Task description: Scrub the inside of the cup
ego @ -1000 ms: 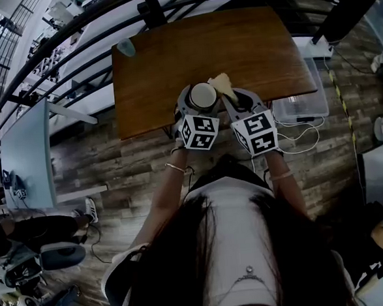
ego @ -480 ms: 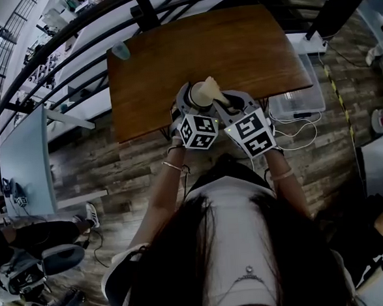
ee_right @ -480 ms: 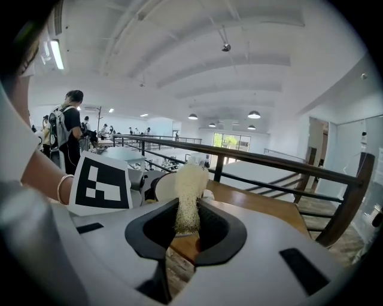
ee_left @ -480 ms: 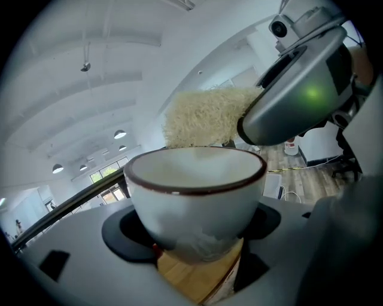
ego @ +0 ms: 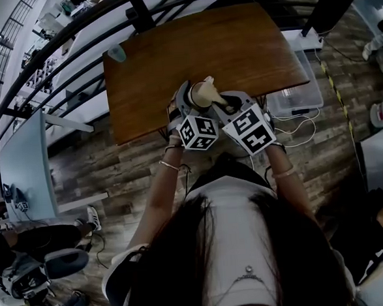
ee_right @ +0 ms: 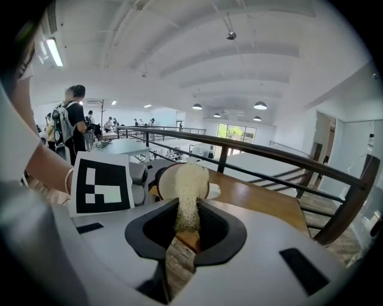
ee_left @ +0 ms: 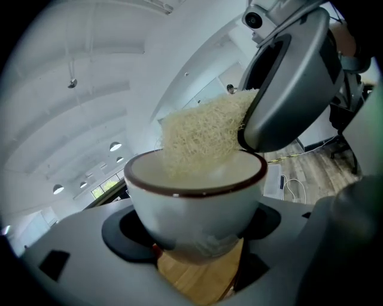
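Note:
A white cup [ee_left: 197, 203] with a dark brown rim sits between the jaws of my left gripper [ee_left: 191, 222], which is shut on its body. A pale yellow loofah scrubber [ee_left: 203, 134] reaches over the rim into the cup's mouth. My right gripper [ee_right: 187, 224] is shut on the scrubber [ee_right: 188, 191], and the cup's mouth [ee_right: 166, 182] faces it. In the head view the cup [ego: 199, 93] is held tilted above the near edge of the wooden table [ego: 236, 41], with the left gripper [ego: 189, 103] and right gripper [ego: 227, 103] close together.
A small pale cup [ego: 116, 53] stands at the table's far left corner. A clear plastic bin [ego: 296, 99] with cables lies on the floor to the right. A dark railing [ee_right: 269, 152] runs behind the table. People [ee_right: 72, 122] stand at the far left.
The cup has tipped from mouth-up over toward the right gripper. The scrubber has gone from beside the rim into its mouth. Both grippers stay close together.

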Tool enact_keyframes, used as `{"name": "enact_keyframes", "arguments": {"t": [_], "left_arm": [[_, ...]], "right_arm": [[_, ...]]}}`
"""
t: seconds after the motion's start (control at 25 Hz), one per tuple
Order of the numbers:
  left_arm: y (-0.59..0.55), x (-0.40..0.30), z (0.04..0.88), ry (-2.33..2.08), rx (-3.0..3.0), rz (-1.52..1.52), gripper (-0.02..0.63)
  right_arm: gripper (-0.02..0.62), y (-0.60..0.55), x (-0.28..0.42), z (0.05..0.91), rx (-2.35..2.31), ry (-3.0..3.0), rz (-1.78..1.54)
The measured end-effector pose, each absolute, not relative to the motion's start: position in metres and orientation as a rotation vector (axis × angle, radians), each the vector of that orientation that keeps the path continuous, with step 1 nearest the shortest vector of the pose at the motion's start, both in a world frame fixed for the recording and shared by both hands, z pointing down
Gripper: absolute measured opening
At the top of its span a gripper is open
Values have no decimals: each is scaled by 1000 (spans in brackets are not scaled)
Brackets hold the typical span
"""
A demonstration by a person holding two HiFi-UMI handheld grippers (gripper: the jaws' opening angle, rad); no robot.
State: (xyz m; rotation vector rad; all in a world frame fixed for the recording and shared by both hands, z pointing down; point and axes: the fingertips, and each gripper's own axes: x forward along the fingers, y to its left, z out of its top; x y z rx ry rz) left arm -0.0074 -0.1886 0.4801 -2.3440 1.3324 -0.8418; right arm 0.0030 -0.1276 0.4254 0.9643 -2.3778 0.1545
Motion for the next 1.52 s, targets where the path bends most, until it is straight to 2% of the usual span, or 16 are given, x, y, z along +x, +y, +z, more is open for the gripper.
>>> {"name": "enact_keyframes", "arguments": {"t": [1.52], "left_arm": [[-174,21,466,1053,-2009,-905,407]], "right_arm": [[83,-114,11,449,749,-2214,379]]}}
